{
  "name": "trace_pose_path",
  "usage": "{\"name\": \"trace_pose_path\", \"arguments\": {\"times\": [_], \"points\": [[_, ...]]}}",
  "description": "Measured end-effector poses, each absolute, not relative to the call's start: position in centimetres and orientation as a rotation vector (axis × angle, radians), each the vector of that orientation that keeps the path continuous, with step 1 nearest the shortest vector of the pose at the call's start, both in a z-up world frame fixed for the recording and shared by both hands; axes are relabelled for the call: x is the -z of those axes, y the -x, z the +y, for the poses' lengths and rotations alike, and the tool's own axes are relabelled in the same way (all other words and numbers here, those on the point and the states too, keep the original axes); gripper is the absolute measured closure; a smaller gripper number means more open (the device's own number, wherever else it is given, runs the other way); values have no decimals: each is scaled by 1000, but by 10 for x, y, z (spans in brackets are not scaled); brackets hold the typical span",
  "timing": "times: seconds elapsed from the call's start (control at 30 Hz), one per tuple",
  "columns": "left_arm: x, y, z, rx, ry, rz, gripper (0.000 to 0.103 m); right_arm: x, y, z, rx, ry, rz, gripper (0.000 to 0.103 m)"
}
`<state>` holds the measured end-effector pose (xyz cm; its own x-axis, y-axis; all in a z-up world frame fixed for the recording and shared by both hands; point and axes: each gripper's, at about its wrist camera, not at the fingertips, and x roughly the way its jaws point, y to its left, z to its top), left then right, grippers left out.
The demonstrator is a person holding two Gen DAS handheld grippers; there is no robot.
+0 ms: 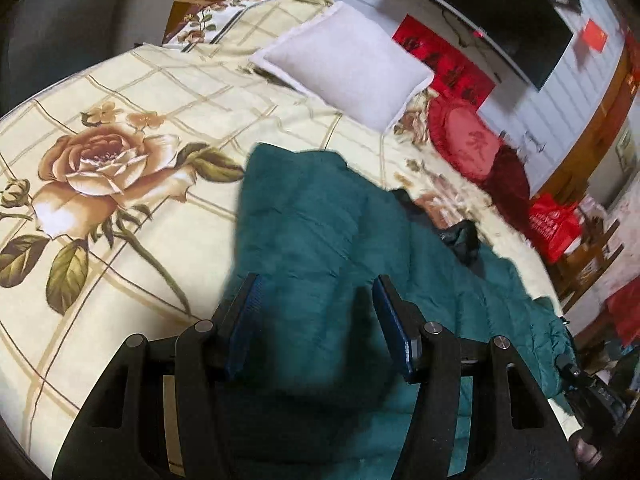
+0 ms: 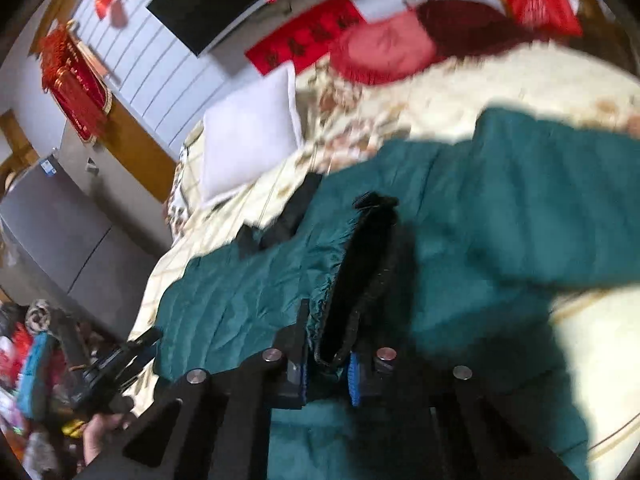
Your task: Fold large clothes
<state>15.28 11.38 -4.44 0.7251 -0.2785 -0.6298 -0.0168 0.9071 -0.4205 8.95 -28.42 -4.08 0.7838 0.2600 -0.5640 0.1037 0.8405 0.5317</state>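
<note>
Right wrist view: right tongs [image 2: 329, 372] clamp the black-lined cuff of the teal quilted jacket [image 2: 500, 208], spread on the floral bed [image 1: 132, 92]. Left tongs [image 1: 320, 312] half-open above it, pads not pressing. Folding barely begun.

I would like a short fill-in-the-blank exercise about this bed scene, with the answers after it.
1. The jacket on the bed is dark ____ in colour.
2. The right gripper is shut on the jacket's black ____.
3. The pillow beyond the jacket is ____.
4. The large flower printed on the bed cover is a ____.

Answers: green; cuff; white; rose
</note>
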Motion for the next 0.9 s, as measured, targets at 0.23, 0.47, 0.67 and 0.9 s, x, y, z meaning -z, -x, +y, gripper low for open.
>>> {"name": "trace_pose_path", "arguments": {"times": [0.23, 0.47, 0.67, 0.9], "points": [[39, -153, 113, 158, 424, 739, 46, 44, -96, -312, 51, -468, 697, 91], [49, -165, 88, 174, 310, 802, 46, 59, -114, -321, 41, -447, 750, 91], [63, -170, 94, 146, 328, 855, 44, 74, -116, -334, 17, -532, 797, 90], [63, -167, 93, 141, 311, 850, 44, 27, -88, -323, 23, -462, 662, 80]]}}
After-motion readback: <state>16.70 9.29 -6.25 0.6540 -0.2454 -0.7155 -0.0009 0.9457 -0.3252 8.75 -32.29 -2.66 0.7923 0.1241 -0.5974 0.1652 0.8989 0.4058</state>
